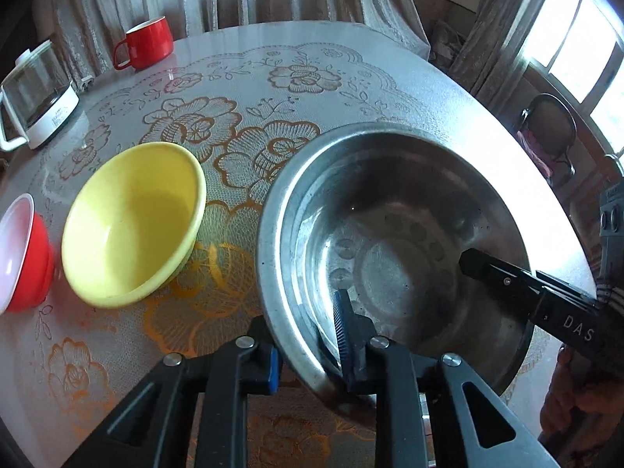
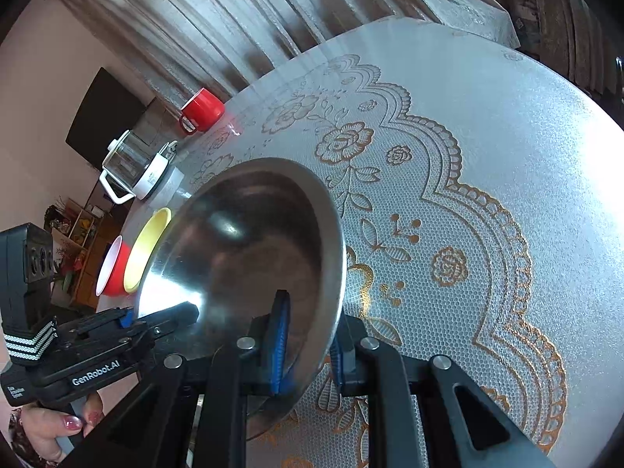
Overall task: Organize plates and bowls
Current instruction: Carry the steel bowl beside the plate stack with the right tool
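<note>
table (image 1: 448,89): lace cloth | steel bowl (image 1: 390,234): tilted, near rim clamped by left gripper (image 1: 312,355), right rim by right gripper (image 2: 308,347), two-point lift | yellow bowl (image 1: 132,222): left, likely nest target

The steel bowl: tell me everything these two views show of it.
The steel bowl is large, round and shiny, with a flat wide rim and a ring of dimples pressed into its base. It looks empty and stands tilted over the lace-patterned table, right of the yellow bowl. The left gripper and right gripper each clamp its rim, one finger inside, one outside.
</note>
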